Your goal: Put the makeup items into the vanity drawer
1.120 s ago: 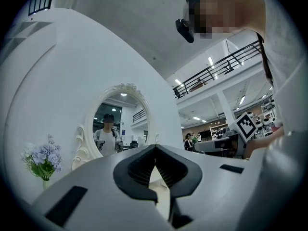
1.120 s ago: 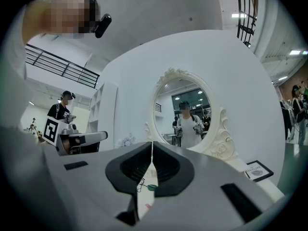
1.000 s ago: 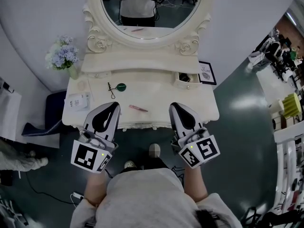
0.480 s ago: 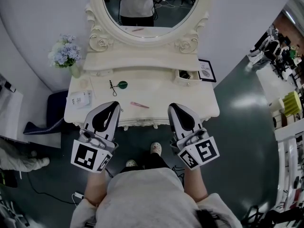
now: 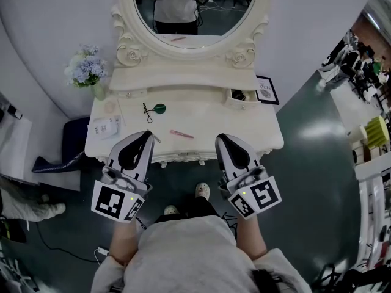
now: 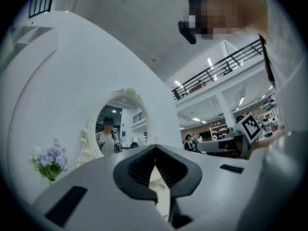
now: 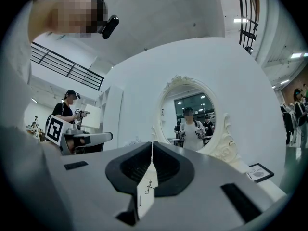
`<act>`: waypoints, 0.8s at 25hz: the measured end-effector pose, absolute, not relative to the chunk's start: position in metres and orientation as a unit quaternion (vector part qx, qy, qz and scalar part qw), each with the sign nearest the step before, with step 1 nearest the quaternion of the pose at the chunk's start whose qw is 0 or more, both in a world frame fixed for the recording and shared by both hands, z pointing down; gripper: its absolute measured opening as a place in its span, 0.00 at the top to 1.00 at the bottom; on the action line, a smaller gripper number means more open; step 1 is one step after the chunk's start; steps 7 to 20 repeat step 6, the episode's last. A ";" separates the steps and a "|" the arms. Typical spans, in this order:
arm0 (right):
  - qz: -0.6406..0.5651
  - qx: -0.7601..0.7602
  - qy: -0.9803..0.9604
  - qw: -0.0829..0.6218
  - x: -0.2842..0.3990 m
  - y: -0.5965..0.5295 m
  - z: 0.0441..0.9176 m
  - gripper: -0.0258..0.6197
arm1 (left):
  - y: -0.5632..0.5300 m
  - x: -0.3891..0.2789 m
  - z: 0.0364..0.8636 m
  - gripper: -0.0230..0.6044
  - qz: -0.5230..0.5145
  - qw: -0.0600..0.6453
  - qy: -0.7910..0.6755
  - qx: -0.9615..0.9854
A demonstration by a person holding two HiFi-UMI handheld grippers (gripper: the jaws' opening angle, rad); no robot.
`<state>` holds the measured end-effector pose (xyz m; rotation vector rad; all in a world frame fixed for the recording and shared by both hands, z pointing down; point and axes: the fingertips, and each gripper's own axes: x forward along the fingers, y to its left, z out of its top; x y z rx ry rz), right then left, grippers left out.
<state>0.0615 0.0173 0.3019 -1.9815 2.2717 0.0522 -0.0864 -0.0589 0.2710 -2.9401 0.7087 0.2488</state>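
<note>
Here, both grippers are held at the near edge of the vanity table, each with its jaws pressed together and nothing between them. In the left gripper view the left gripper shows its two dark pads meeting at the tip, and only a pale strip of the table shows through the hollow behind them. The right gripper looks the same in its own view, closed tip to tip and empty.

From the head view, the left gripper points at the near left part of the tabletop and the right gripper at the near right part. The makeup items lie on the top between and beyond them, touched by neither:
- A pink stick lies between the two grippers, a little farther in and nearer the left one.
- A black eyelash curler and a green round piece beside it lie farther back, beyond the left gripper's tip.
- A white packet sits at the left edge of the table.

The small drawer stands pulled out on the far right, under the mirror and beyond the right gripper's tip, well apart from the items. Flowers stand at the far left corner and a framed card at the far right.
</note>
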 end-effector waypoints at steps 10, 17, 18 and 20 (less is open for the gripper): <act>0.016 -0.656 0.752 0.067 0.058 0.015 0.300 0.92 | -0.062 -0.090 0.270 0.94 0.083 0.050 0.233 -0.968; 0.016 -0.656 0.752 0.067 0.058 0.015 0.300 0.92 | -0.062 -0.090 0.270 0.94 0.083 0.050 0.233 -0.968; 0.016 -0.656 0.752 0.067 0.058 0.015 0.300 0.92 | -0.062 -0.090 0.270 0.94 0.083 0.050 0.233 -0.968; 0.016 -0.656 0.752 0.067 0.058 0.015 0.300 0.92 | -0.062 -0.090 0.270 0.94 0.083 0.050 0.233 -0.968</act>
